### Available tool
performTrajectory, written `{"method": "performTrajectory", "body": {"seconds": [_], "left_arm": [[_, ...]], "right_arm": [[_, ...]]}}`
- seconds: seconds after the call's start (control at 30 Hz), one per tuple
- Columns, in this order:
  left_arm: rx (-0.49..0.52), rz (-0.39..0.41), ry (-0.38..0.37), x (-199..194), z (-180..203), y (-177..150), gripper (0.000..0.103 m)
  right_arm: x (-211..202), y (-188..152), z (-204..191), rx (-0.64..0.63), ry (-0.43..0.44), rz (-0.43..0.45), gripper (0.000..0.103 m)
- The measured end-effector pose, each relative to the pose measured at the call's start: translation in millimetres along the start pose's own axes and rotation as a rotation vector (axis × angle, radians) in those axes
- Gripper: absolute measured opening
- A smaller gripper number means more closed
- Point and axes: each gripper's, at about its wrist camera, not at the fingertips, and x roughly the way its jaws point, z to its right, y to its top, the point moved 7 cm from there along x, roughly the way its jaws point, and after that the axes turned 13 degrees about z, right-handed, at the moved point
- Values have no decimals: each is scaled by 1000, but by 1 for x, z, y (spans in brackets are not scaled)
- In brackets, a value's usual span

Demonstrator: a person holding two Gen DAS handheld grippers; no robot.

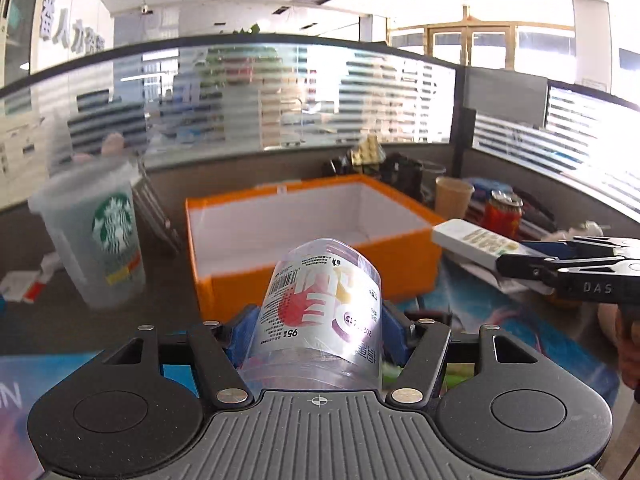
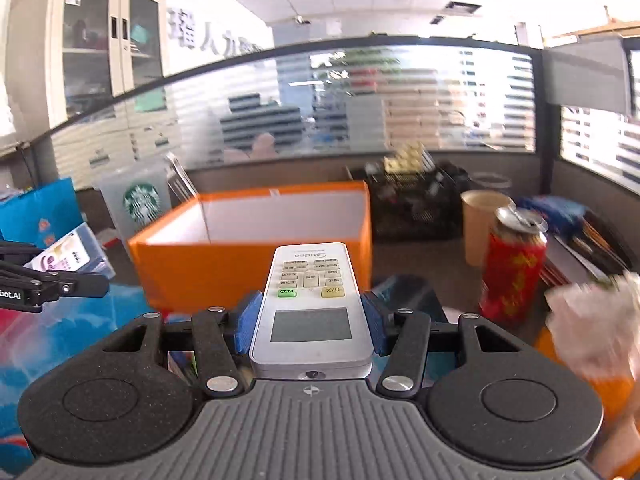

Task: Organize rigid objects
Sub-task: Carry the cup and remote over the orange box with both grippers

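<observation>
Right gripper [image 2: 310, 320]: remote [image 2: 310, 300] lengthwise forward

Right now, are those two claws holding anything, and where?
Left gripper clamps a clear cup around its sides. Right gripper pinches a white remote by its long edges.

Box [image 1: 312, 236] sits mid-tabletop [image 1: 120, 320], open side up, before the glass partition [image 1: 280, 92]. Lidded cup [image 1: 96, 236] stands left of box, just beside it. Right of box: paper cup [image 2: 482, 224], with can [image 2: 514, 264] in front of it. Crate [image 2: 416, 204] behind box's right corner. Jar [image 1: 324, 312] held before the box; remote [image 2: 312, 300] to its right, also short of the box.
</observation>
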Motion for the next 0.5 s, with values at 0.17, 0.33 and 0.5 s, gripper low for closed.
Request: {"method": "performTrajectory", "body": {"seconds": [0.17, 0.33, 0.5], "left_arm": [[-7, -15, 5, 25, -10, 23, 63], [-21, -45, 25, 61, -27, 45, 63], [-44, -91, 49, 100, -41, 59, 63]], "right_arm": [[31, 26, -12, -11, 48, 23, 50], [66, 49, -20, -30, 80, 19, 50], [107, 68, -25, -79, 88, -13, 50]]}}
